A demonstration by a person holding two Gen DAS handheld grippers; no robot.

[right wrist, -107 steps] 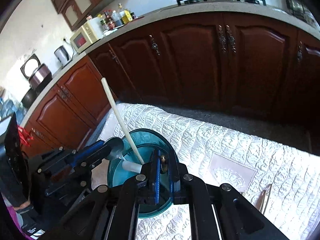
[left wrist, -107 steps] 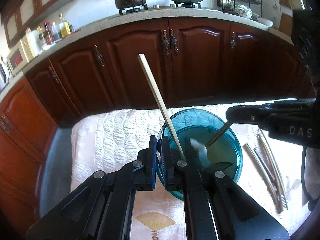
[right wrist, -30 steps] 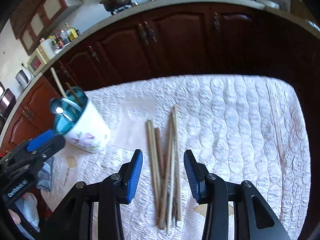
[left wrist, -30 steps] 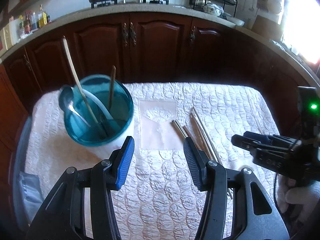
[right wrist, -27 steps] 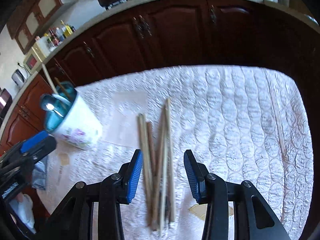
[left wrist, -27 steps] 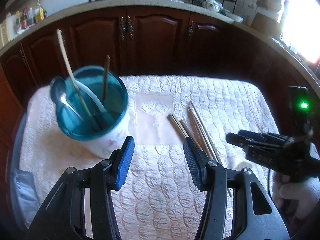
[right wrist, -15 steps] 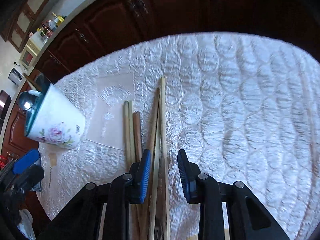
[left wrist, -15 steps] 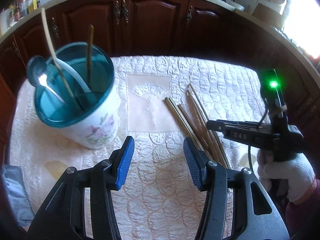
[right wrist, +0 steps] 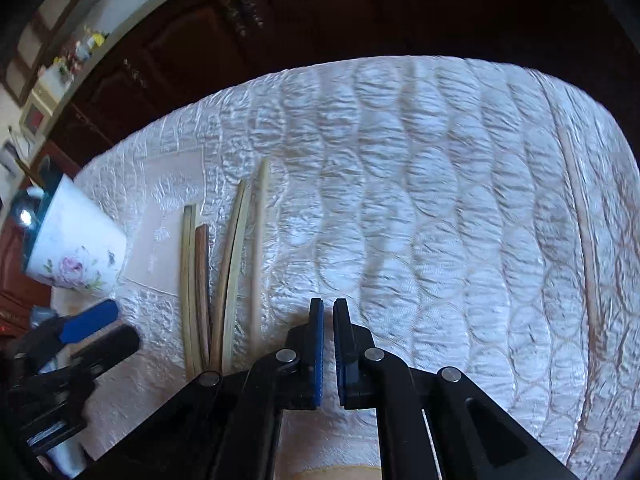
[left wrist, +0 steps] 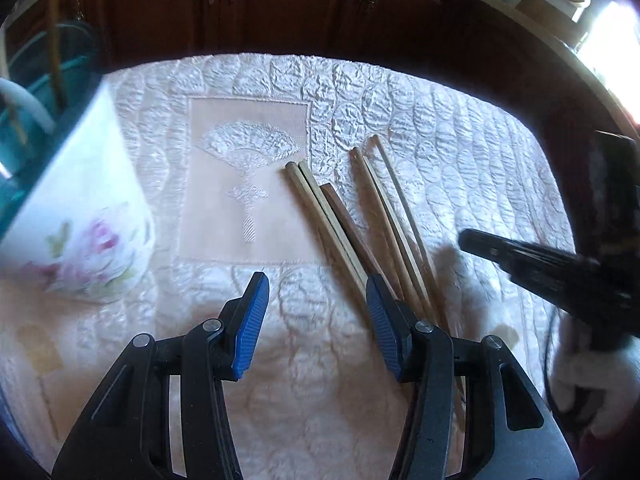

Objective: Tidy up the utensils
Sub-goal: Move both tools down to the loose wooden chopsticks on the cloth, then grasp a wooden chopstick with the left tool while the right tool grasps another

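Several wooden chopsticks [left wrist: 360,216] lie side by side on the white quilted cloth; they also show in the right wrist view [right wrist: 224,264]. A white floral cup with a teal inside [left wrist: 80,216] stands at the left and holds a spoon and sticks; it shows in the right wrist view [right wrist: 76,248] too. My left gripper [left wrist: 316,320] is open and empty, its right finger [left wrist: 384,320] over the near ends of the chopsticks. My right gripper [right wrist: 328,344] is nearly shut with nothing between its pads, just right of the chopsticks.
Dark wooden cabinets [left wrist: 280,4] run along the far side of the table. A single pale stick [right wrist: 580,224] lies alone near the table's right edge. A kitchen counter with bottles [right wrist: 80,48] sits at the far left.
My left gripper has moved down and right toward the chopsticks, so the cup slid to the left edge. My right gripper has closed from open to nearly shut and dropped toward the cloth.
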